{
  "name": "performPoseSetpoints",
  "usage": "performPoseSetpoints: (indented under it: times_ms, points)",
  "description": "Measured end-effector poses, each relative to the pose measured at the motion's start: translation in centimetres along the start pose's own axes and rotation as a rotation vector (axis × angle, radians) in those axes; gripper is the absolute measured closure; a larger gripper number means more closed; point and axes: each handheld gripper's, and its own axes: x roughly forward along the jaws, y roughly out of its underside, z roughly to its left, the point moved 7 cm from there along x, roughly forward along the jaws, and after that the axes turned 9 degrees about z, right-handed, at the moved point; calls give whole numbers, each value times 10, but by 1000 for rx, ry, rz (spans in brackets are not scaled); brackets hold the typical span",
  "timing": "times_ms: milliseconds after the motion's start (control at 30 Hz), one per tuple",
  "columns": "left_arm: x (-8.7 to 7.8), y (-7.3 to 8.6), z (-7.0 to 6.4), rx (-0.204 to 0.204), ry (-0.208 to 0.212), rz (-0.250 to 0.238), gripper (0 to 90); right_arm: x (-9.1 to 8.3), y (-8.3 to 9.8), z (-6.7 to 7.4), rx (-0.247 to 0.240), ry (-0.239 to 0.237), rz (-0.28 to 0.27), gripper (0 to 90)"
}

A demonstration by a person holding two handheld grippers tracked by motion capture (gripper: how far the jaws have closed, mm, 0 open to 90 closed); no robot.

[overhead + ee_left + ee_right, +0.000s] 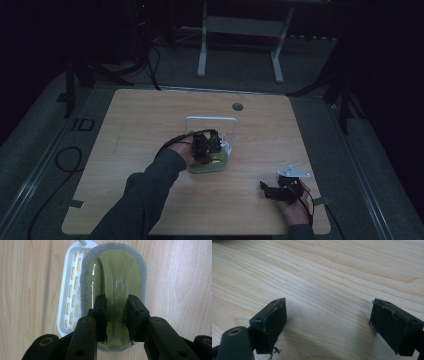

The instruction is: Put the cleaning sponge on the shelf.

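Note:
A scrubber with an olive-green glossy handle [116, 285] and a grey pad rim [143, 272] lies partly over a white slotted tray [71, 290]. My left gripper [117, 300] points down at it, its jaws closed on the raised ridge of the green handle. In the high view the left gripper [207, 145] sits mid-table over the scrubber [218, 160], in front of the tray's white hoop handle [210, 119]. My right gripper [328, 315] hovers open over bare wood, nothing between its jaws. It is near the table's front right corner [267, 190].
The wooden table [150, 115] has a round cable hole [237, 106] near its far edge. A white frame stand [240, 30] is on the floor behind the table. Cables trail on the floor at the left [65, 160].

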Motion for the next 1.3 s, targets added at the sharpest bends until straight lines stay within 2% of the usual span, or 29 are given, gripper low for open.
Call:
performPoseSetpoints:
  times_ms: [367,867,1000,1300]
  points:
    - [-4,-2,5,35,-38,0,716,0,0,0,0,0,0,136]
    - [1,-1,16,34,-61,-4,716,0,0,0,2,-1,1,136]
    - [1,-1,16,50,-64,-4,716,0,0,0,2,-1,1,136]
    - [5,-1,21,53,-72,-9,716,0,0,0,3,-1,1,136]
